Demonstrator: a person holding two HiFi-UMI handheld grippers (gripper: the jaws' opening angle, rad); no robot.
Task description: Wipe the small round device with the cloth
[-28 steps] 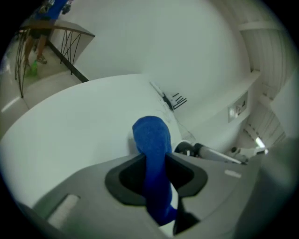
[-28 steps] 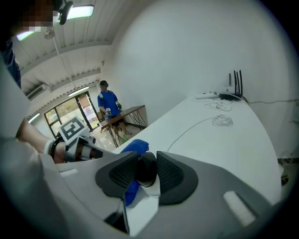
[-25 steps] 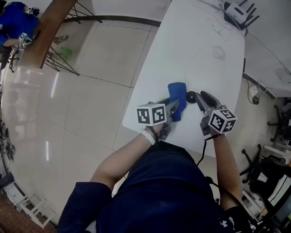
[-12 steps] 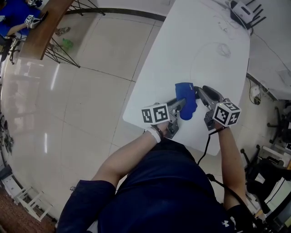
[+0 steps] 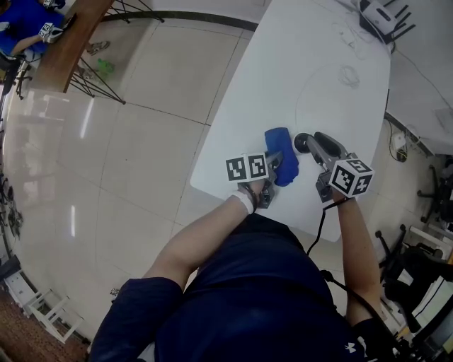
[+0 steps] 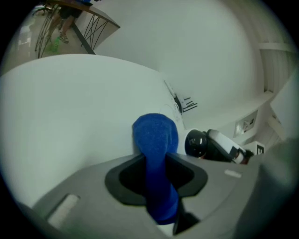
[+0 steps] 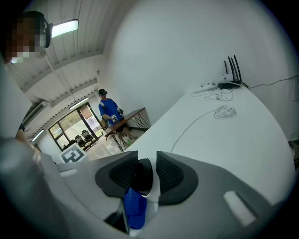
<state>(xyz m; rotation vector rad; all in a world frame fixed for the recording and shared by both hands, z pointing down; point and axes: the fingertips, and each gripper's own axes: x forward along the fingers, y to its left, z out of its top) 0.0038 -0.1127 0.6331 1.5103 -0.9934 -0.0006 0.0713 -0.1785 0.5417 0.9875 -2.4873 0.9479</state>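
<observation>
Nearest me, my left claw [image 5: 277, 161] is pinched tight on the blue cloth [image 5: 282, 160]; the cloth's free end sticks out past the pads and lies on the white table [image 5: 297, 56]. Just beside the cloth, at its 2 o'clock, the small round device [image 5: 302, 142] sits between the pads of my right claw [image 5: 309, 143]. Those jaws have just been closing, and they now pinch the black device on both sides. Farther up the table, at 12 o'clock from the device, lies a coiled white cable [image 5: 347, 74]. At the far end, around 1 o'clock, stands a router [image 5: 375, 15] with its antennas up.
</observation>
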